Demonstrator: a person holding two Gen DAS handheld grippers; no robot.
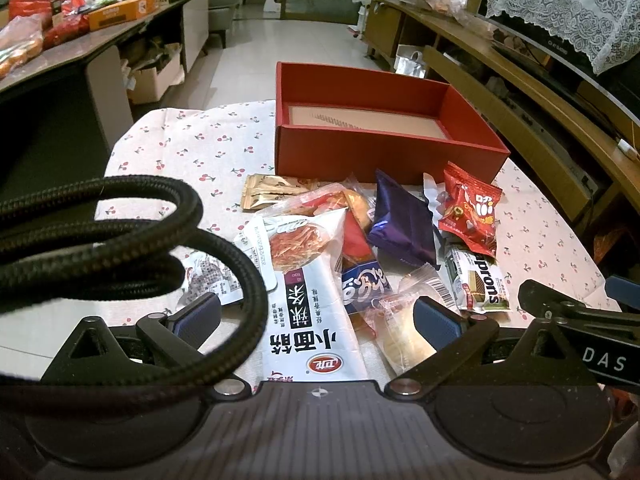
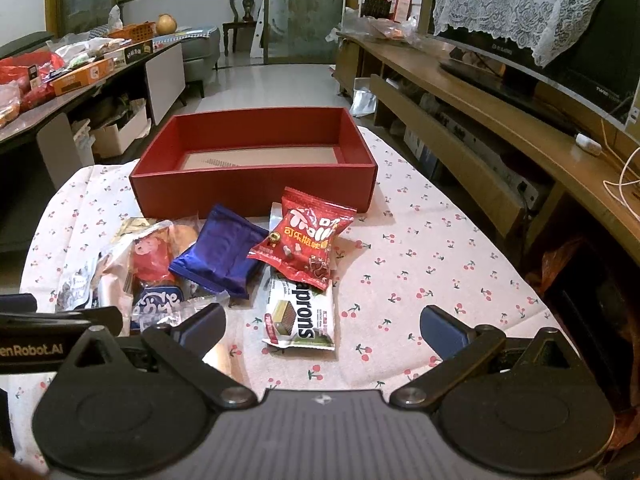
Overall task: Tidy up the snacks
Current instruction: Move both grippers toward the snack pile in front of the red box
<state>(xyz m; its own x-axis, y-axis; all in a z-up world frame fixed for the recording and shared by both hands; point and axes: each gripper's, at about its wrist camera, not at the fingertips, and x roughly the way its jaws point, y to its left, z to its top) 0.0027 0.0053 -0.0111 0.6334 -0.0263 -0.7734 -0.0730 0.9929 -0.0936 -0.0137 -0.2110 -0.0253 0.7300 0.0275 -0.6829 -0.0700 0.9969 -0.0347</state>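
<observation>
Beyond the snack packets (image 2: 224, 256), a red box (image 2: 252, 184), cardboard floor bare.

A looped black cable (image 1: 132, 248) at the left of the frame hides part of the snack pile. The white noodle packet (image 1: 308, 300) is cut off by the gripper body at the bottom.

Living room: television (image 2: 560, 60), sofa (image 2: 200, 52).

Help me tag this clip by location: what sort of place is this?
Most likely a home living room: a lace-draped TV on a long wooden cabinet, a sofa, and a cherry-print tablecloth.
</observation>
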